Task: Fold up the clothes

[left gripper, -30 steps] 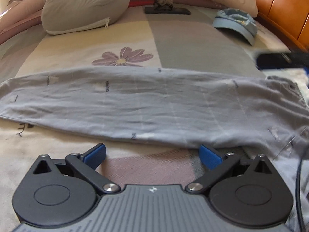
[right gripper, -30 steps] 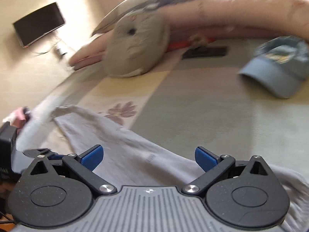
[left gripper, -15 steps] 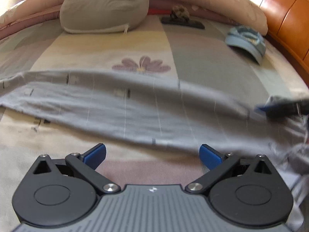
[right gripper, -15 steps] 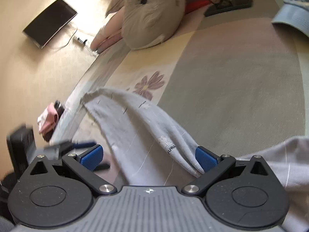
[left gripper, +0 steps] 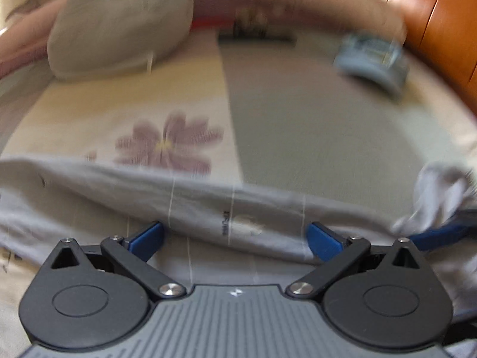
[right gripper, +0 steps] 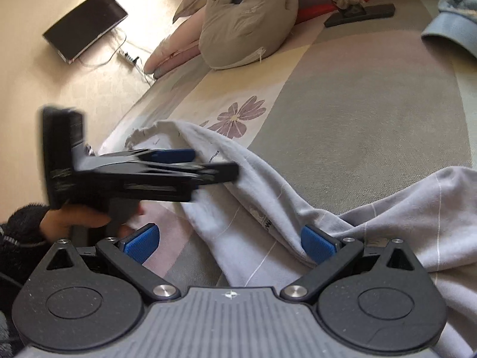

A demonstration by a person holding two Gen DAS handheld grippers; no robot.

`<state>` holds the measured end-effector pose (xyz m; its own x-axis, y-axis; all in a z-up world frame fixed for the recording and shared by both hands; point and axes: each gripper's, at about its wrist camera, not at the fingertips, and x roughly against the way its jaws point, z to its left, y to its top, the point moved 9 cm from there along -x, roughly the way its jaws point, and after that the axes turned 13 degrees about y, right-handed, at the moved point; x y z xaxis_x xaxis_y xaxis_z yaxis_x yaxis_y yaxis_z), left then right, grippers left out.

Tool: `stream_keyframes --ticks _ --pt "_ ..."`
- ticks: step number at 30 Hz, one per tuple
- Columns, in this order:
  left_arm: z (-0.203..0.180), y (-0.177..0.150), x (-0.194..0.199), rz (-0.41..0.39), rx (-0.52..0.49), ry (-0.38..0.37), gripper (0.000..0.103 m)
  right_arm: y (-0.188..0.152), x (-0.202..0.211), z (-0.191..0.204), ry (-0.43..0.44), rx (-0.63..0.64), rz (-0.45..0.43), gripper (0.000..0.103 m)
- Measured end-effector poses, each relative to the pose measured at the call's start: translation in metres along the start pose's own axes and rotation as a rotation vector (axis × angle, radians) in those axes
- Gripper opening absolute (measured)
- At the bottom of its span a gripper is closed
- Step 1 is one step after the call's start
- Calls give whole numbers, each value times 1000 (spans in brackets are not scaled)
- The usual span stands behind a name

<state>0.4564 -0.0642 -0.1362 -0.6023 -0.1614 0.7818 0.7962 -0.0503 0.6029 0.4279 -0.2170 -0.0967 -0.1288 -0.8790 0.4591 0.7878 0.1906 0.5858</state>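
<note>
Thin, limp grey garment (right gripper: 387,208) drapes between both wide-open, empty jaws: left hand-held gripper (left gripper: 235,234), right hand-held gripper (right gripper: 228,240). Likely light; best pinched at an edge.

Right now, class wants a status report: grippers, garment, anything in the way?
Left gripper open over grey garment. Right gripper open, cloth between fingers. Cap well clear.

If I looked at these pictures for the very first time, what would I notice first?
Probably the long grey garment stretched across the flowery bedspread, with both grippers wide open over it. Next, in the right wrist view, the left gripper pokes in from the left. Far behind sit a plump pillow and a blue cap.
</note>
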Motion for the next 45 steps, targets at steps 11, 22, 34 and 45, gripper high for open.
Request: stream_keyframes --ticks 11,22,34,45 --pt "4 -10 7 -9 19 8 103 57 31 -40 -322 349 97 48" --pt "8 -19 13 -3 18 -1 103 21 13 -43 -292 596 435 37" --pt "8 -20 13 -8 17 -3 103 8 16 -34 -280 659 504 31" --pt "8 -18 37 -19 20 -46 102 36 26 -42 -411 630 367 4"
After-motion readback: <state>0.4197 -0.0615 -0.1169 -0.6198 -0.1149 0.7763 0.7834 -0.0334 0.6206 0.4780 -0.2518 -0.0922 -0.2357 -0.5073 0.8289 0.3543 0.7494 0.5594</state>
